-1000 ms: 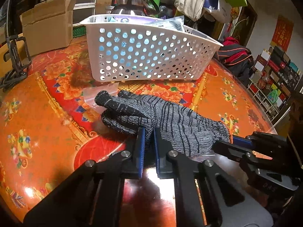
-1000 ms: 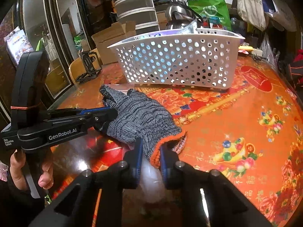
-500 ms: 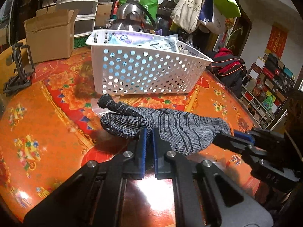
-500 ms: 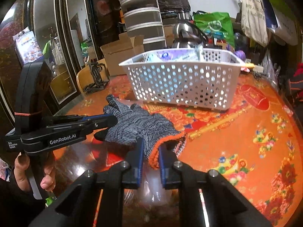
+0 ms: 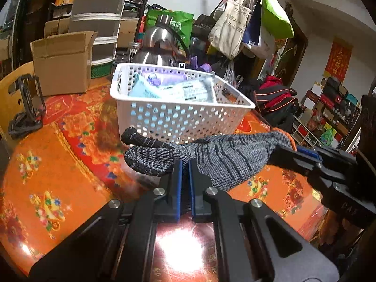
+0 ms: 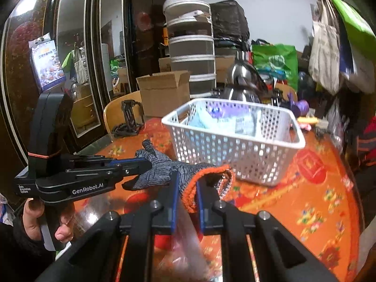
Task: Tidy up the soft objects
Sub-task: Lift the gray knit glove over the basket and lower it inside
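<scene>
A grey knit glove (image 5: 211, 157) with an orange cuff (image 6: 199, 183) hangs in the air between my two grippers, above the orange table (image 5: 47, 176). My left gripper (image 5: 184, 164) is shut on its finger end. My right gripper (image 6: 186, 183) is shut on the cuff, and it also shows in the left wrist view (image 5: 303, 157). A clear plastic bag (image 6: 185, 239) hangs under the right gripper. The white perforated basket (image 5: 178, 119) stands just behind the glove and holds several soft packets (image 5: 169, 87).
A cardboard box (image 5: 61, 61), a steel kettle (image 5: 159, 47) and stacked containers (image 5: 96, 30) stand behind the basket. A black clamp stand (image 5: 25, 108) sits at the table's left edge. Bags (image 5: 249, 23) hang at the right.
Both grippers have lifted the glove off the table and raised it to about the height of the basket's wall. The basket's contents have come into view.
</scene>
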The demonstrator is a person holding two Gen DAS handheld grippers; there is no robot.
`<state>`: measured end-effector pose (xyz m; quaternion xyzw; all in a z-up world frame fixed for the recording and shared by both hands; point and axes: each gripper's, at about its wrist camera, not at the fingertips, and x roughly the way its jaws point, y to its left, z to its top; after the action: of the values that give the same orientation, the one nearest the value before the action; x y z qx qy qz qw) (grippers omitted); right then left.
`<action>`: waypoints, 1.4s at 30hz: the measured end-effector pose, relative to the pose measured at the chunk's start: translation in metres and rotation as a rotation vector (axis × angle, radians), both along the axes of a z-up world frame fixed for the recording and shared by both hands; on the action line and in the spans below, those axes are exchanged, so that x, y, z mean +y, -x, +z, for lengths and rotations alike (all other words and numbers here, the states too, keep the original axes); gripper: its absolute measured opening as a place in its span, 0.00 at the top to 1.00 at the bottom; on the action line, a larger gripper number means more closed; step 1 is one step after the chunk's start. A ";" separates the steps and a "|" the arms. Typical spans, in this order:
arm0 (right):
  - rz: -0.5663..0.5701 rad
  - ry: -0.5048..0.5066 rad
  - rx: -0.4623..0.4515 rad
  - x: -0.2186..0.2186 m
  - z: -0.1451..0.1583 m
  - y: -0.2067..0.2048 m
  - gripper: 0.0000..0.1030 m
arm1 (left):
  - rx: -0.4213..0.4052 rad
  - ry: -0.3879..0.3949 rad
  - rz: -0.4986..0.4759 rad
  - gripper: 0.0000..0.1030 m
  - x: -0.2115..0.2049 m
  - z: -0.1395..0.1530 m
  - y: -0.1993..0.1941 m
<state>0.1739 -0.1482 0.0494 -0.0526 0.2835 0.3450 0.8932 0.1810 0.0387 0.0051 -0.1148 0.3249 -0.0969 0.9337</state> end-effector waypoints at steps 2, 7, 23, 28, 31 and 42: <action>0.007 -0.001 -0.008 0.002 0.010 -0.005 0.89 | -0.006 0.000 -0.002 0.96 0.002 0.009 -0.002; 0.005 -0.019 -0.027 0.003 0.039 -0.022 0.89 | -0.039 -0.010 -0.001 0.96 0.007 0.043 -0.010; -0.099 -0.030 -0.094 0.002 0.098 -0.132 0.89 | -0.109 -0.103 0.036 0.97 0.001 0.153 -0.113; -0.125 0.013 -0.142 0.011 0.086 -0.172 0.89 | -0.154 -0.174 0.068 0.97 -0.010 0.162 -0.156; -0.139 0.049 -0.130 0.015 0.067 -0.193 0.89 | -0.128 -0.189 0.083 0.97 -0.012 0.149 -0.184; -0.171 0.134 -0.064 0.023 0.005 -0.232 0.89 | -0.019 -0.224 0.117 0.93 -0.025 0.077 -0.239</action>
<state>0.4057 -0.1255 0.0549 -0.0990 0.2808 0.2456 0.9225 0.4204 0.0141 0.0824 -0.0274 0.3176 -0.0063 0.9478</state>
